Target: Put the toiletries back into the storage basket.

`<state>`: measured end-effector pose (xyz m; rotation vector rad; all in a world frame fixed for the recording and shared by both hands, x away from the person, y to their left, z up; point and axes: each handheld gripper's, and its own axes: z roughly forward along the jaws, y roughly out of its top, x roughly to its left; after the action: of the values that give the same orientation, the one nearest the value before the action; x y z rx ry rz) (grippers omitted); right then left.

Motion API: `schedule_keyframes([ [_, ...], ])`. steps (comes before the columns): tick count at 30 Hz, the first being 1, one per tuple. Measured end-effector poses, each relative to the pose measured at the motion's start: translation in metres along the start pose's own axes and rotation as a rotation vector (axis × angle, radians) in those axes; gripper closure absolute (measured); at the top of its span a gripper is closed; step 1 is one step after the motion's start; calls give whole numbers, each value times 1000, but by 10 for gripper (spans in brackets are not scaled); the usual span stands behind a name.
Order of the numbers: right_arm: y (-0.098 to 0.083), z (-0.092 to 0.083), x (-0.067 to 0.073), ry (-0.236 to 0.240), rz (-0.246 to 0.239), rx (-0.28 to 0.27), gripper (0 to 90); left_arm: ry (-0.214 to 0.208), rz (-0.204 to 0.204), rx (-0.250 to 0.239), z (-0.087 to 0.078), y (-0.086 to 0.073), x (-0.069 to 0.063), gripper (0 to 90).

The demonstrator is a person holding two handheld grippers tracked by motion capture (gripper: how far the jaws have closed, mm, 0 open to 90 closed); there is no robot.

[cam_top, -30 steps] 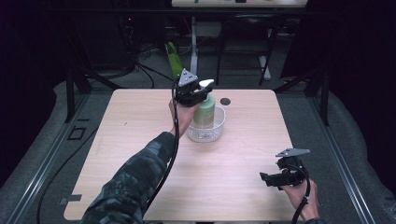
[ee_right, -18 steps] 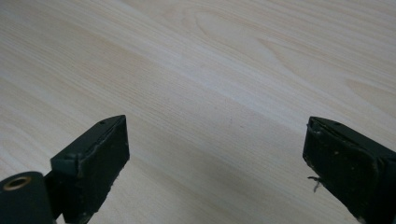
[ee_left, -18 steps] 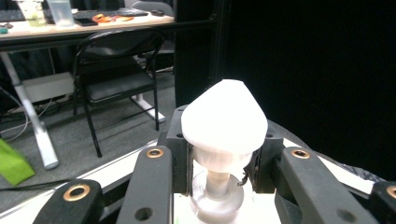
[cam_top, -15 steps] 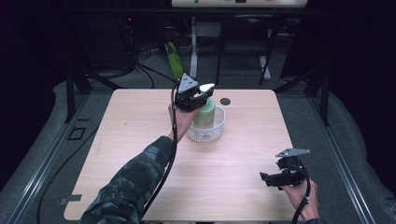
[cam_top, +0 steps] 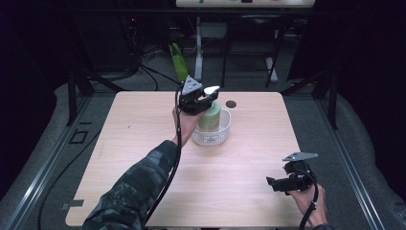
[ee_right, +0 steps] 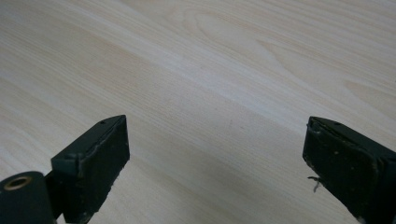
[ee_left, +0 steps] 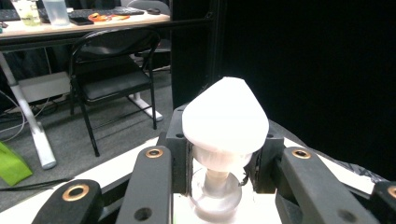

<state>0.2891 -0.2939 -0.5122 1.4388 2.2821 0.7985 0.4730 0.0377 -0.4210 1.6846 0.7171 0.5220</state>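
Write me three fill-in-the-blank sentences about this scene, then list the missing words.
1. The left gripper is shut on the neck of the pump bottle's ____ pump head.
2. The bottle stands in a white ____.
3. The right gripper's fingers stand ____ above the table.

Missing words: white; basket; open

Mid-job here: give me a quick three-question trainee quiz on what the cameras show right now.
1. True or false: the left gripper is clamped on the neck under the white pump head of the green bottle.
2. Where does the bottle stand? A) on the bare table B) in the white basket C) on the floor
3. Fill in: the right gripper hovers over the wooden table with its jaws ____.

Key: 1 true. 2 B. 3 open, with nothing between them.
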Motion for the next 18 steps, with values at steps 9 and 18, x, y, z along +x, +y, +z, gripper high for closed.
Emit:
schedule_keyframes([
  [9,0,0,0,0,-1,1,69,-12,-12,15,-3,3,1,613],
  [18,0,0,1,1,1,2,69,-13,-21,49,-8,8,2,378],
])
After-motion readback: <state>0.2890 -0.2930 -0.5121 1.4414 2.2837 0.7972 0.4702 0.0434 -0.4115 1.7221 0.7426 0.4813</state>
